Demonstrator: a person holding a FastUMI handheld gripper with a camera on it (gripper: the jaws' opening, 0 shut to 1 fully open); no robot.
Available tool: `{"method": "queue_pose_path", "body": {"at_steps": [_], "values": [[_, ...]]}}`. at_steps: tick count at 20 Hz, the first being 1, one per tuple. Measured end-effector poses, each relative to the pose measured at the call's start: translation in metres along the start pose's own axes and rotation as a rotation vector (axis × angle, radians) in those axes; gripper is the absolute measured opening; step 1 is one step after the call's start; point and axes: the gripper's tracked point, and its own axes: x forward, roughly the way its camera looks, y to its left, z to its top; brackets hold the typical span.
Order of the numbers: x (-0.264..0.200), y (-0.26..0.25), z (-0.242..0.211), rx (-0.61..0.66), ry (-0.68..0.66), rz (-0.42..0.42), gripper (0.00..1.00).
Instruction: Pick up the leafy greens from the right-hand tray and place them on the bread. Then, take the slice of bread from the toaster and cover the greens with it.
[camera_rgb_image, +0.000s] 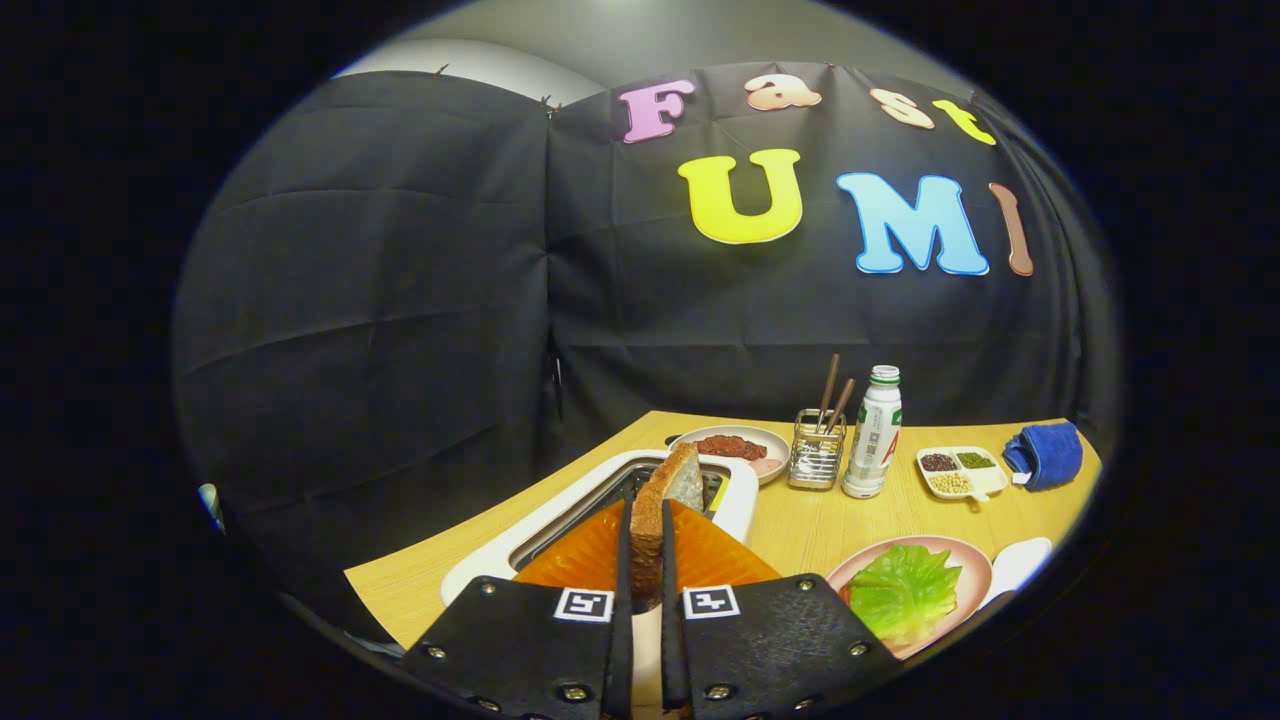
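The gripper (642, 590), fingers (623, 600) clamped on the bread slice (672, 485), has two flat plates (520, 640) studded with screws (574, 691). A square black-and-white marker (584, 604) sits beside each finger.

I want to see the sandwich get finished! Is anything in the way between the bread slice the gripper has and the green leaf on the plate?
Nothing visible blocks it. The gripper is shut on the bread slice above the toaster. The leafy greens lie on the pink plate beside it, with bare table between.

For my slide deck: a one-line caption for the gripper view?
Gripper shut on bread slice above toaster; leafy greens on plate.
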Motion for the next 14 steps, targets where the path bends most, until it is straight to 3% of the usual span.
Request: {"method": "queue_pose_path", "body": {"at_steps": [5, 12, 14], "values": [[-0.006, -0.004, 0.015, 0.069, -0.020, 0.041, 0.11], [-0.045, -0.041, 0.077, 0.208, -0.151, 0.096, 0.11], [-0.057, -0.076, 0.082, 0.219, -0.158, 0.038, 0.11]]}}
